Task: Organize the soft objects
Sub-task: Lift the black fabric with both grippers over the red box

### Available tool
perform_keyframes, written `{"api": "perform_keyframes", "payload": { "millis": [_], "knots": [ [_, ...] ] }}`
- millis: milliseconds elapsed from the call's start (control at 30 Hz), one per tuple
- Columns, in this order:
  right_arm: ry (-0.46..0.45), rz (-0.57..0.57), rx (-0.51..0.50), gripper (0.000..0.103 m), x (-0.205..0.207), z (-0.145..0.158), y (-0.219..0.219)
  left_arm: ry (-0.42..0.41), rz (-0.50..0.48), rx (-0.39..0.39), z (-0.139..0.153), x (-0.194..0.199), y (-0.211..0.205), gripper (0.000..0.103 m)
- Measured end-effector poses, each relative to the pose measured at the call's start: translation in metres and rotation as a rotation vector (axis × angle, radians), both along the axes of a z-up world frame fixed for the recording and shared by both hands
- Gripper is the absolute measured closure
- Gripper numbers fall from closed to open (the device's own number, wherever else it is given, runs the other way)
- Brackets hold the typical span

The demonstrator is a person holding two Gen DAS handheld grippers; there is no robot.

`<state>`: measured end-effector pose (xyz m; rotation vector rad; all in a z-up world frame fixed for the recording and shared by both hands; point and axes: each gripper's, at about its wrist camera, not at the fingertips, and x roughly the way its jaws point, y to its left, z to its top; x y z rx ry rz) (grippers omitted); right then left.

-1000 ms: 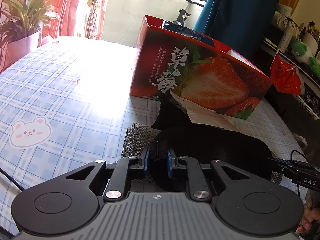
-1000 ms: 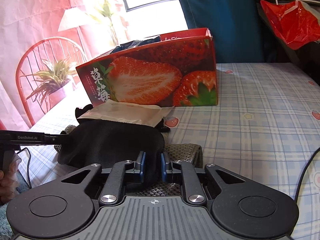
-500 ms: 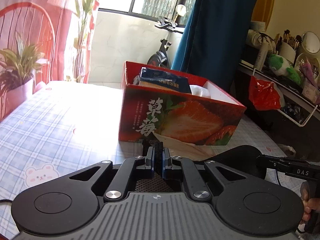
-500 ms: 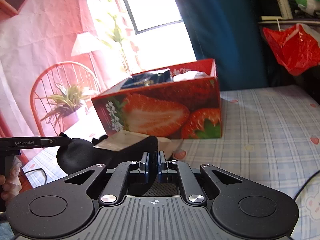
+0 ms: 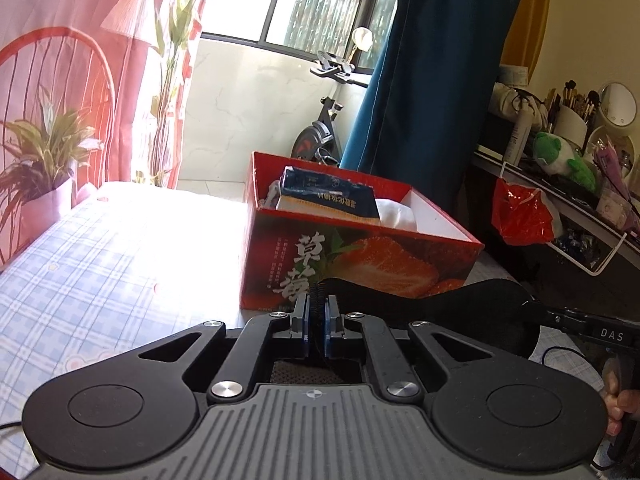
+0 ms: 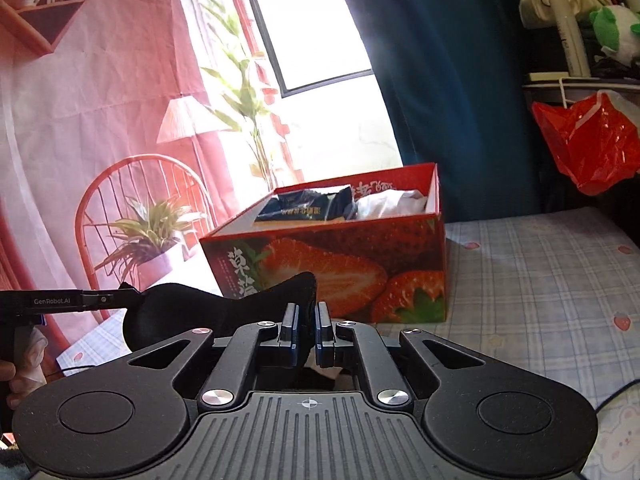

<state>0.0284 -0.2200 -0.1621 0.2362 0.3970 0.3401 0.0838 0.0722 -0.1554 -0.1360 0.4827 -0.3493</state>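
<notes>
A black soft cloth (image 5: pixel 472 316) hangs stretched between both grippers, lifted off the table in front of the red strawberry box (image 5: pixel 360 256). My left gripper (image 5: pixel 316 320) is shut on one edge of the cloth. My right gripper (image 6: pixel 306 320) is shut on the other end of the cloth (image 6: pixel 208 312). The open box (image 6: pixel 332 268) holds a dark blue packet (image 5: pixel 328 196) and a white soft item (image 5: pixel 394 214). Each gripper shows in the other's view, the right one (image 5: pixel 568 320) and the left one (image 6: pixel 100 300), at the cloth's far ends.
The table has a blue checked cover (image 5: pixel 100 264). A potted plant (image 5: pixel 40 176) stands at its far left edge. A red plastic bag (image 5: pixel 520 216) hangs from a shelf rack on the right. A blue curtain (image 5: pixel 432 80) hangs behind the box.
Both grippers closed on the black cloth and raised it off the table. The views now sit higher and look into the open box.
</notes>
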Motion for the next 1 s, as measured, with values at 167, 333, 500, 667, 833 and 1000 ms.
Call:
{"api": "perform_keyframes", "payload": {
  "millis": [167,333,500,667,833,1000],
  "knots": [
    [-0.076,0.014,-0.065,0.096,0.027,0.034,-0.004,-0.086,-0.007,0.018,0.034,0.028,-0.009,0.095],
    [-0.153,0.006,-0.135,0.096,0.074,0.073,-0.004,-0.163,-0.005,0.063,0.065,0.070,-0.027,0.095],
    [-0.149,-0.018,-0.201,0.096,0.131,0.087,0.002,-0.133,0.002,0.093,0.073,0.121,-0.047,0.095],
    [-0.073,-0.020,-0.246,0.096,0.172,0.071,0.012,-0.054,0.001,0.134,0.056,0.158,-0.061,0.095],
    [0.035,-0.020,-0.259,0.096,0.195,0.045,0.012,0.065,-0.012,0.156,0.029,0.178,-0.064,0.095],
    [0.124,-0.038,-0.226,0.096,0.208,0.027,0.008,0.135,-0.019,0.198,0.014,0.189,-0.067,0.095]
  ]
}}
